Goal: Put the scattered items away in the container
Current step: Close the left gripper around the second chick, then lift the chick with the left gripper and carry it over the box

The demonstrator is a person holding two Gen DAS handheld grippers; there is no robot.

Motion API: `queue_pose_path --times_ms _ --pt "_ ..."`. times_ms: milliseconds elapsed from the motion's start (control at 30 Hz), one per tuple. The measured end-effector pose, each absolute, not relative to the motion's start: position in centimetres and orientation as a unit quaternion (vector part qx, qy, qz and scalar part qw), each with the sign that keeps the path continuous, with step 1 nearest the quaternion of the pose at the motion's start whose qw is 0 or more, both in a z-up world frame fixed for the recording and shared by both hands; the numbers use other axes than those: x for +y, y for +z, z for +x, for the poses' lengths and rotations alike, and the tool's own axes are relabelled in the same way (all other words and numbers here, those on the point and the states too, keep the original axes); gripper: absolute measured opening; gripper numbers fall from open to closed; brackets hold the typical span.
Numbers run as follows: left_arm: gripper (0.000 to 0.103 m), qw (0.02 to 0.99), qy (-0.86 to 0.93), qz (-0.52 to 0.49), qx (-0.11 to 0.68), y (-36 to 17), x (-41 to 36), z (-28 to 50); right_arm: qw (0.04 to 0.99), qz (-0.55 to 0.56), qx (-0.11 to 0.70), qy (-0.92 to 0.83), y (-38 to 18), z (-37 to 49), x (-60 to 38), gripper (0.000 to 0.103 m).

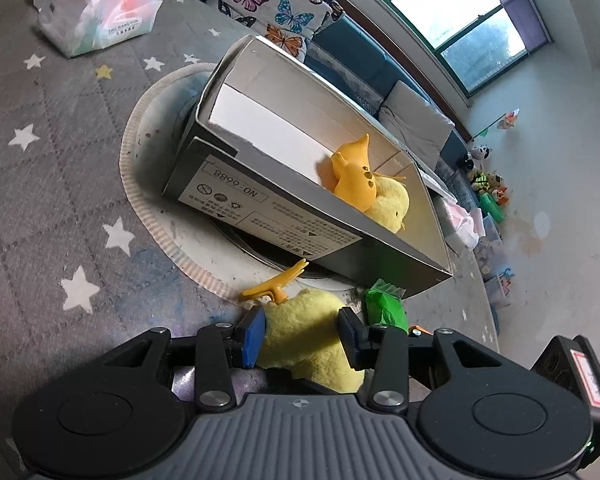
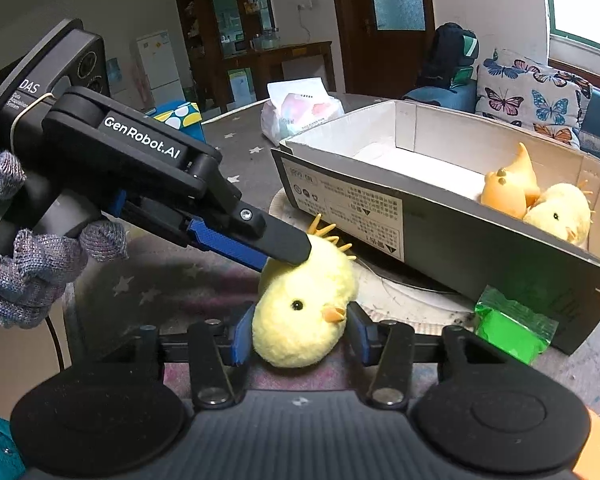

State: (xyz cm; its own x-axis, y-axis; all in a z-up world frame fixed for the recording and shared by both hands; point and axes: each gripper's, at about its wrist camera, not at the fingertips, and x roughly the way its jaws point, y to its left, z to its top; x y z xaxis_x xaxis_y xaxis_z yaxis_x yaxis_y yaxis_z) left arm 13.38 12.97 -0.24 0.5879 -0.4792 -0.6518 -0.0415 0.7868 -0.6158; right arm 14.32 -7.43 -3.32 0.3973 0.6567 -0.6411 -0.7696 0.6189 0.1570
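Plush chick [image 1: 304, 336] between spread jaws, cardboard box [image 1: 300, 216] just beyond.

Tissue pack [image 1: 96, 12] on star-print grey mat [image 1: 52, 168]; butterfly cushion [image 1: 276, 4] behind; plush toys [image 1: 488, 184] on floor by wall.

A grey mat [image 1: 60, 168] with white stars covers the near surface, and a blue sofa [image 1: 352, 60] runs along its far side, bearing a butterfly cushion [image 1: 276, 8] and a grey cushion [image 1: 416, 120]. Above the sofa a green-framed window [image 1: 460, 12] lets in pale daylight, and beyond the sofa's end small toys [image 1: 488, 184] line the foot of a white wall [image 1: 560, 128]. Past the sofa's other end stand a dark wooden door [image 2: 384, 20], a wooden cabinet [image 2: 236, 40] and a white fridge [image 2: 158, 64].
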Motion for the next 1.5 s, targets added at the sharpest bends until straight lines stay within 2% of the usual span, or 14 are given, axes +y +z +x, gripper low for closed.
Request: queue_pose_path --times_ms 800,1167,1500 --pt "0.042 0.846 -0.137 -0.280 0.433 0.0 12.7 13.4 0.835 -0.073 0.352 0.416 -3.7 14.8 -6.6 0.048" --pt "0.042 0.866 -0.160 -0.263 0.393 3.7 11.6 13.3 0.852 -0.074 0.318 0.410 -0.7 14.2 -7.9 0.046" --pt "0.042 0.882 -0.172 -0.259 0.355 7.1 11.1 18.5 0.879 -0.070 0.274 0.383 2.9 18.3 -8.3 0.046"
